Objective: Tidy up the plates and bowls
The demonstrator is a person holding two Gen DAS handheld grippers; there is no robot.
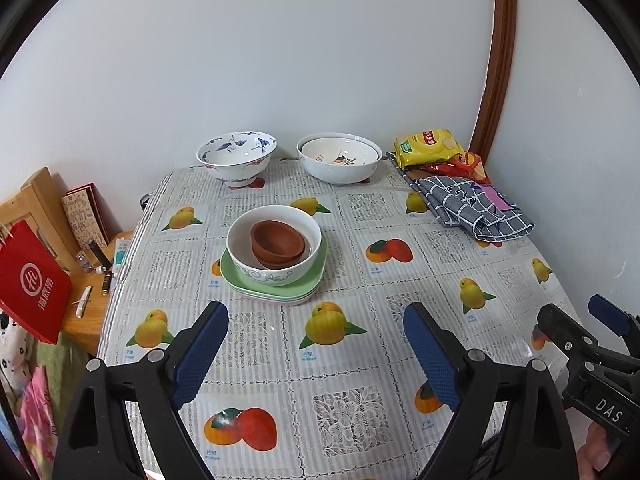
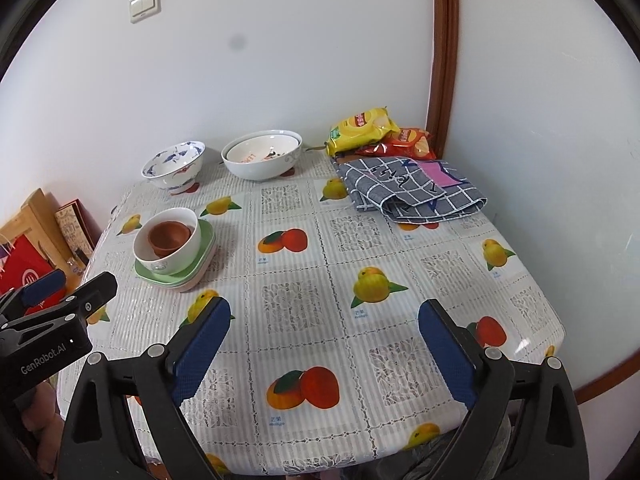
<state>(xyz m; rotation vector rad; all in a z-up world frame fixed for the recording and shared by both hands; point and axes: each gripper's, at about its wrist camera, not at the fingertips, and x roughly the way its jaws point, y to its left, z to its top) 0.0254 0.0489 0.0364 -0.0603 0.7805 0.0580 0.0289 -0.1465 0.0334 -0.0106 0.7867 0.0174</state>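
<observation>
**Stacked dishes at centre frame: hazards of the next lift**

Both the left gripper (image 1: 316, 356) and right gripper (image 2: 324, 356) hung released, holding nothing, above the table (image 1: 360, 360). The brown bowls (image 1: 278, 246) sat loose inside the white bowl (image 1: 274, 250) on the green plates (image 1: 304, 286); a tilted lift could spill the stack.

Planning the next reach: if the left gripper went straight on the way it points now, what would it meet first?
Probably the bare tablecloth just short of the green plates; the left gripper is open and empty. Depth is hard to judge.
</observation>
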